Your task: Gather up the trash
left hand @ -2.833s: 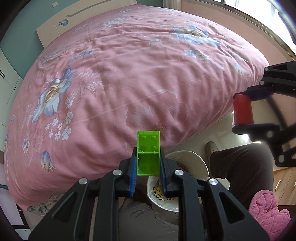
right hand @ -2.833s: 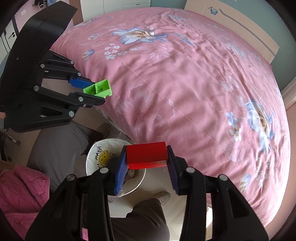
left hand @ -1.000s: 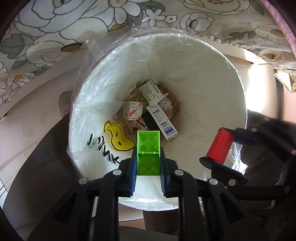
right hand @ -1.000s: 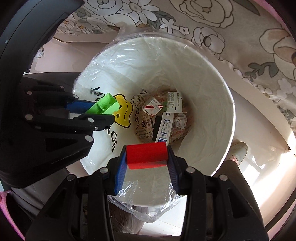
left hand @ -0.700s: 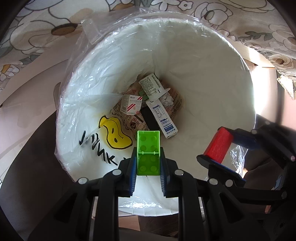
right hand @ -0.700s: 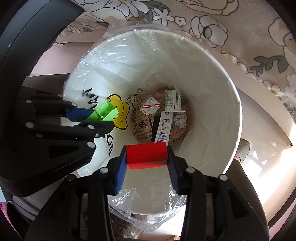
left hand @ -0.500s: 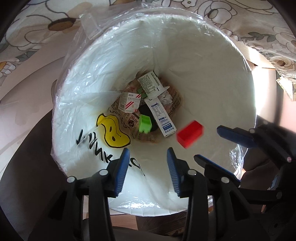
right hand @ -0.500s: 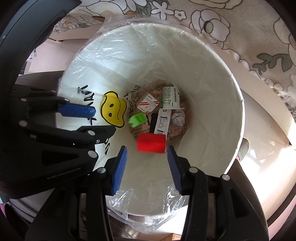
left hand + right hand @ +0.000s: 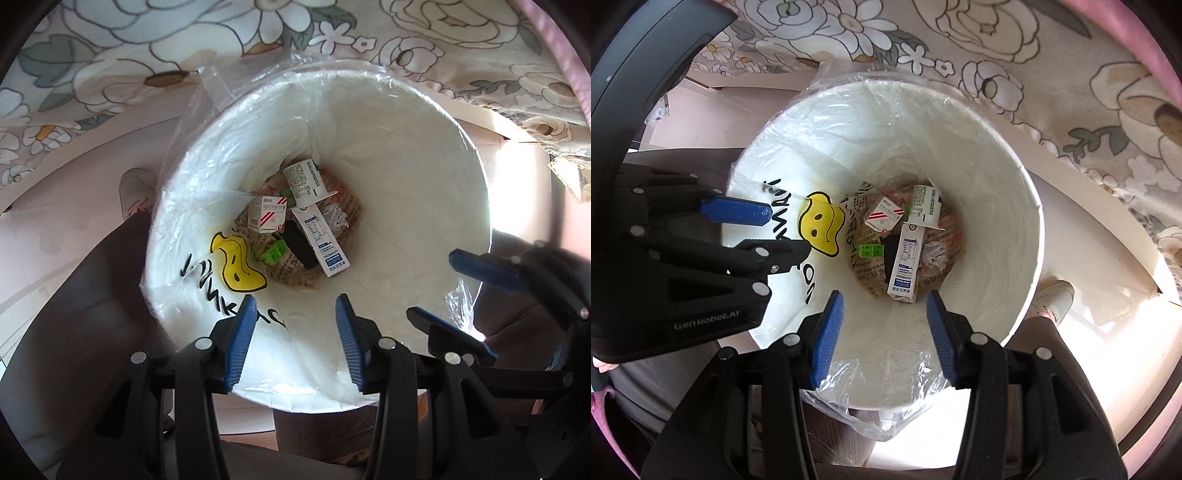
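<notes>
A white bin [image 9: 406, 147] [image 9: 967, 147] with a clear plastic liner and a yellow smiley print sits straight below both grippers. At its bottom lie several cartons and crumpled paper, among them a long blue-and-white carton [image 9: 321, 236] [image 9: 905, 262]. The green block [image 9: 274, 253] [image 9: 870, 250] rests there beside it. The red block is not visible. My left gripper [image 9: 295, 332] [image 9: 783, 232] hangs open over the bin's near side, with nothing between its pads. My right gripper [image 9: 884, 332] [image 9: 465, 299] is open and empty too, just beside it.
A floral bed skirt [image 9: 258, 37] [image 9: 1071, 74] hangs behind the bin. A person's dark trouser legs [image 9: 74, 314] flank the bin, with a pale shoe [image 9: 135, 188] [image 9: 1052, 299] on the light floor. The liner's loose edge [image 9: 857, 387] droops over the near rim.
Both grippers opened over the bin. The green block and the red block dropped out of them; the green one now lies on the trash and the red one is out of sight.
</notes>
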`<state>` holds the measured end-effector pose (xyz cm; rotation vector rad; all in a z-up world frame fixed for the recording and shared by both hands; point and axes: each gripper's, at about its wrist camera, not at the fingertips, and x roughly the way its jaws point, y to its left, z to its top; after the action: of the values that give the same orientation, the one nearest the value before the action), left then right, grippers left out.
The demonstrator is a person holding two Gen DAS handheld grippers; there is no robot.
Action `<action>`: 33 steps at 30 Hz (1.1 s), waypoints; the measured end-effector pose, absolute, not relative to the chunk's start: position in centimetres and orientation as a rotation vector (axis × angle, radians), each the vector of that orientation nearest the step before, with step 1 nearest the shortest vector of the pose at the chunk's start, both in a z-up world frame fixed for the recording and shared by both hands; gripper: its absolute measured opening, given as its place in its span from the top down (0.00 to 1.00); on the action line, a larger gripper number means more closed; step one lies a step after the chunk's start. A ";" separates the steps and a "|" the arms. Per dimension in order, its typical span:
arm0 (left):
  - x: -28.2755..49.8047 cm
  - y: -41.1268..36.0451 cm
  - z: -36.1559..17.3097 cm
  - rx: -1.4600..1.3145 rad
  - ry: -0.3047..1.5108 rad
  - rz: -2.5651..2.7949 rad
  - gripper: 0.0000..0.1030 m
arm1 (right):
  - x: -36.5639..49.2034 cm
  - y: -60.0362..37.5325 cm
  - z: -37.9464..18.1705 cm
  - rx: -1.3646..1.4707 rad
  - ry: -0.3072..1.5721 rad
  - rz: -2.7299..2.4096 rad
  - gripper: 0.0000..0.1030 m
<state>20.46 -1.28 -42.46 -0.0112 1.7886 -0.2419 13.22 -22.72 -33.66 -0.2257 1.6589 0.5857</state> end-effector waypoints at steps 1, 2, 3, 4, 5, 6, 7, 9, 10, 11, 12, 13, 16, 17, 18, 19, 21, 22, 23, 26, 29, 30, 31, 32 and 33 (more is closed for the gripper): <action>20.4 -1.1 -41.7 -0.011 1.773 -0.244 0.54 | 13.2 -22.8 -33.1 -0.233 1.648 0.579 0.53; 20.1 -1.1 -41.0 -0.019 1.758 -0.252 0.54 | 13.1 -22.9 -32.4 -0.240 1.636 0.572 0.53; 19.8 -1.1 -40.2 -0.031 1.742 -0.265 0.54 | 13.0 -23.1 -31.5 -0.245 1.621 0.569 0.53; 19.6 -1.0 -39.3 -0.038 1.725 -0.273 0.54 | 12.9 -23.3 -30.7 -0.254 1.607 0.567 0.53; 19.5 -0.8 -38.4 -0.038 1.705 -0.275 0.54 | 12.8 -23.4 -29.8 -0.269 1.591 0.565 0.53; 19.2 -0.7 -37.4 -0.035 1.683 -0.275 0.54 | 12.5 -23.4 -28.8 -0.287 1.569 0.564 0.53; 19.0 -0.6 -36.5 -0.032 1.664 -0.277 0.54 | 12.3 -23.5 -27.8 -0.303 1.547 0.560 0.53; 18.5 -0.4 -34.4 -0.030 1.627 -0.276 0.54 | 12.0 -23.8 -25.8 -0.319 1.509 0.548 0.48; 18.3 -0.4 -33.4 -0.027 1.608 -0.275 0.54 | 11.8 -23.9 -24.8 -0.323 1.490 0.543 0.47; 18.1 -0.4 -32.5 -0.012 1.591 -0.272 0.54 | 11.6 -24.0 -23.8 -0.323 1.472 0.540 0.46; 17.8 -0.4 -31.4 0.000 1.571 -0.268 0.54 | 11.4 -24.1 -22.7 -0.322 1.456 0.538 0.45; 17.4 -0.4 -30.3 0.013 1.545 -0.266 0.54 | 11.1 -24.3 -21.6 -0.319 1.440 0.538 0.45; 16.3 -0.7 -26.5 0.069 1.457 -0.263 0.54 | 10.3 -24.9 -18.5 -0.314 1.386 0.514 0.39; 15.9 -0.7 -25.3 0.089 1.428 -0.262 0.53 | 10.1 -25.1 -17.5 -0.312 1.369 0.498 0.37; 15.3 -0.9 -24.2 0.108 1.398 -0.259 0.51 | 9.9 -25.2 -16.6 -0.310 1.354 0.486 0.36; 14.8 -0.9 -23.1 0.121 1.367 -0.254 0.45 | 9.6 -25.5 -15.6 -0.306 1.340 0.478 0.36; 13.8 -0.8 -20.9 0.141 1.304 -0.246 0.39 | 8.9 -26.1 -13.5 -0.292 1.313 0.460 0.35; 13.3 -0.8 -19.9 0.147 1.279 -0.250 0.36 | 8.4 -26.2 -12.6 -0.283 1.298 0.451 0.34; 12.7 -0.8 -19.0 0.151 1.255 -0.247 0.34 | 7.9 -26.6 -11.5 -0.272 1.280 0.446 0.32; 11.1 -0.4 -15.8 0.147 1.183 -0.233 0.31 | 6.2 -27.2 -8.3 -0.259 1.210 0.429 0.28; 9.7 0.3 -13.0 0.138 1.111 -0.208 0.28 | 4.5 -27.8 -5.3 -0.260 1.130 0.401 0.25; 9.3 0.5 -12.2 0.136 1.086 -0.193 0.27 | 4.0 -27.9 -4.5 -0.256 1.106 0.393 0.25; 8.8 0.7 -11.4 0.134 1.061 -0.179 0.26 | 3.6 -28.1 -3.7 -0.251 1.086 0.383 0.24; 8.4 0.8 -10.6 0.132 1.038 -0.168 0.25 | 3.0 -28.3 -2.7 -0.245 1.062 0.370 0.24; 7.9 0.9 -9.8 0.135 1.016 -0.152 0.24 | 2.5 -28.4 -2.0 -0.240 1.036 0.353 0.22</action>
<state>7.86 0.89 -9.83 0.1345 1.0156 -0.1520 2.50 -28.45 -2.04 -0.2398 1.0363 0.3528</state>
